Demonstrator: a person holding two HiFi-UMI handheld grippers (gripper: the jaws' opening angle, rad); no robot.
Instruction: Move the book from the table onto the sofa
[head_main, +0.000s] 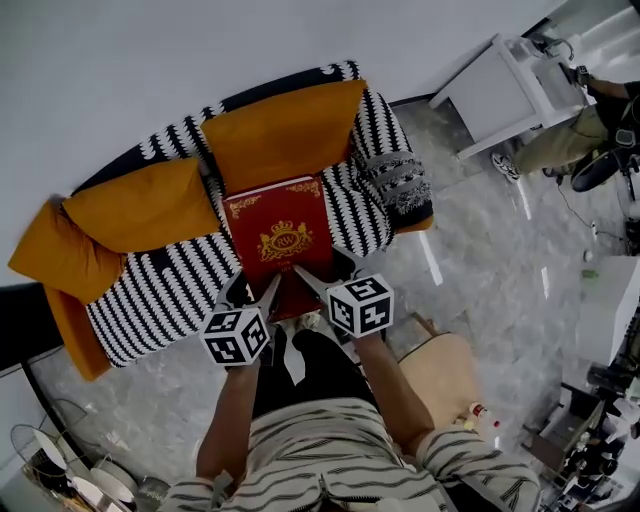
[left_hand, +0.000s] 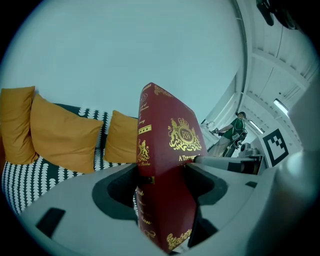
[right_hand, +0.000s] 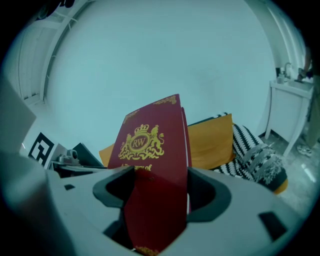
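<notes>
Striped sleeves (head_main: 460, 465) fill the bottom of the frame, with both forearms stretched forward side by side. The left gripper (head_main: 255, 290) and right gripper (head_main: 325, 272) are each clamped on the near edge of the red book (head_main: 282, 235) — shared, probably, so it is kept level. It is held over the sofa (head_main: 160, 290) seat at frame centre.

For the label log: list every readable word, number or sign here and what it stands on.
"RW": gold crest monogram on the cover of the red book.
"A Treasury of": gold line under the crest, rest hidden by the jaws.
Spine lettering, left gripper view: too blurred to read.
Cubes on the left gripper and right gripper: square marker patterns, no words.
</notes>
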